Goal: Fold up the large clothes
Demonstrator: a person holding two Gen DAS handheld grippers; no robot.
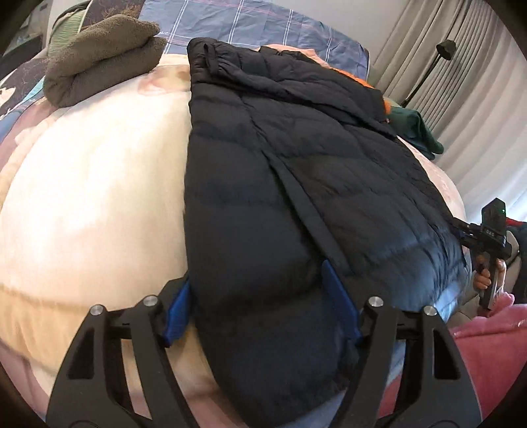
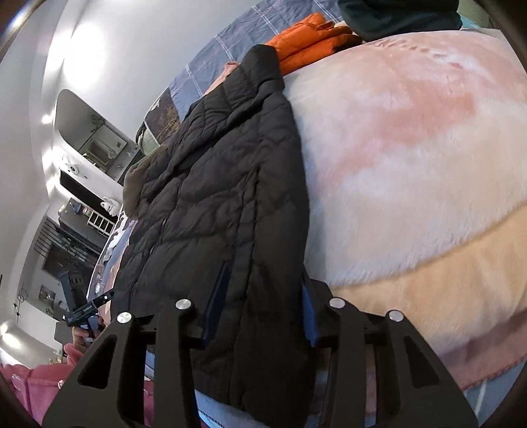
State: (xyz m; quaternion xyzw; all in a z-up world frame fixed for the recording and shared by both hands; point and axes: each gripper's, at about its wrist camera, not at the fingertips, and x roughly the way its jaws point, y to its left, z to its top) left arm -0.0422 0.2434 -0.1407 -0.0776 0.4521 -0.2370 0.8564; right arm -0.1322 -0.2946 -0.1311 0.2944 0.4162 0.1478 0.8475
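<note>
A black quilted puffer jacket lies lengthwise on a fluffy cream and pink blanket, its hem toward me. My left gripper straddles the hem's left corner. One blue pad sits at the jacket's edge and the other on the padding, and the fabric between looks smooth and unpinched. In the right wrist view the jacket runs away from my right gripper, whose pads squeeze the creased right hem corner. The right gripper also shows at the jacket's far edge in the left wrist view.
A folded olive-brown fleece lies at the bed's far left. An orange garment and a dark green one lie beyond the collar. A blue checked sheet covers the head end. Curtains, a lamp stand and a person's pink sleeve are at right.
</note>
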